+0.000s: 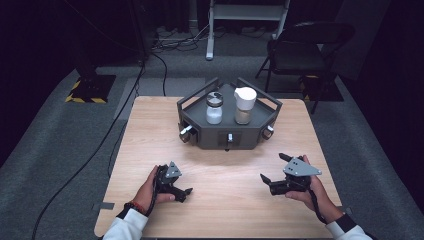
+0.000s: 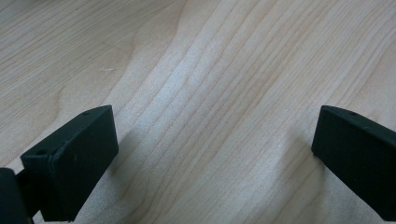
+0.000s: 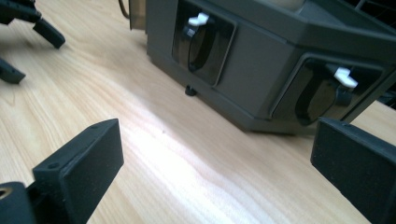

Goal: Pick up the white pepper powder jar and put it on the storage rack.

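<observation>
Left gripper: jaws apart, empty, low over table. Glass jar, white-lidded jar: upright on grey dial-fronted stand, mid-table; probably rigid, slippery, breakable; grasp around bodies. Right gripper: jaws apart, empty.

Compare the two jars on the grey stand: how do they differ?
The left jar is clear glass with a dark lid; the right jar has a larger white top with a spout-like lip. The left jar holds something white; the right jar's contents look tan. The right jar stands slightly taller. Both are upright, side by side on the grey stand, untouched; both tongs rest open near the table's near edge.
</observation>
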